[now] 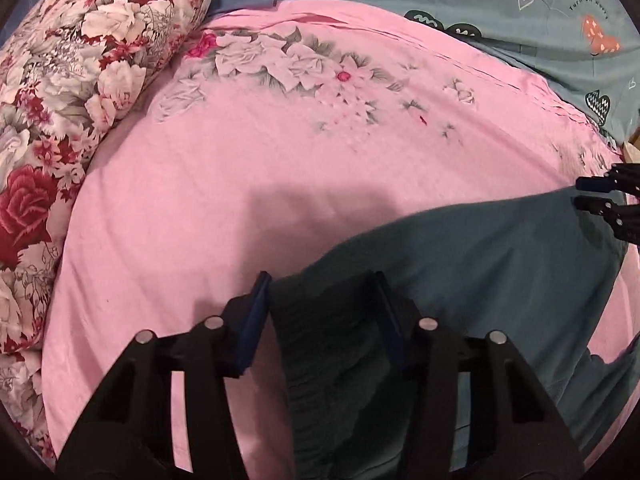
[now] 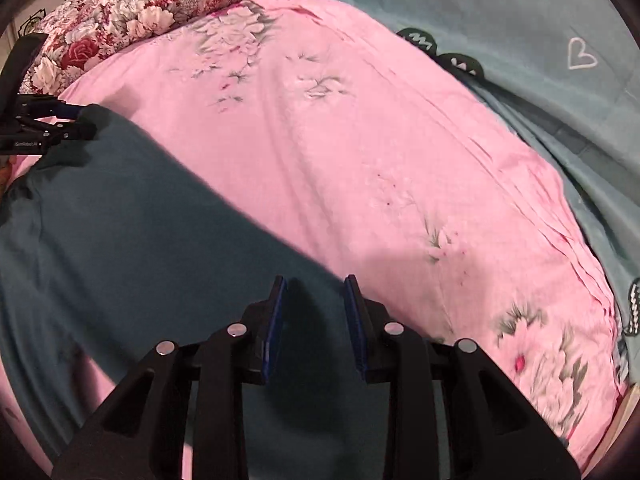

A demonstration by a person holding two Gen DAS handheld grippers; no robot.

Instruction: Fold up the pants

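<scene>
Dark teal pants (image 1: pixel 460 264) lie spread on a pink floral bedsheet (image 1: pixel 240 160). My left gripper (image 1: pixel 320 280) is open, its jaws astride the gathered waistband end of the pants. My right gripper (image 2: pixel 316 284) is open over the far edge of the pants (image 2: pixel 140 220), with cloth between its jaws. The right gripper also shows in the left wrist view (image 1: pixel 596 194) at the right edge, beside the pants' far corner. The left gripper shows in the right wrist view (image 2: pixel 80 122) at the left edge, at the pants' corner.
A red and white floral pillow (image 1: pixel 60 100) lies along the left side of the bed. A grey-green blanket with heart prints (image 1: pixel 540 12) lies beyond the pink sheet at the back right. The pink sheet (image 2: pixel 360 140) stretches ahead of both grippers.
</scene>
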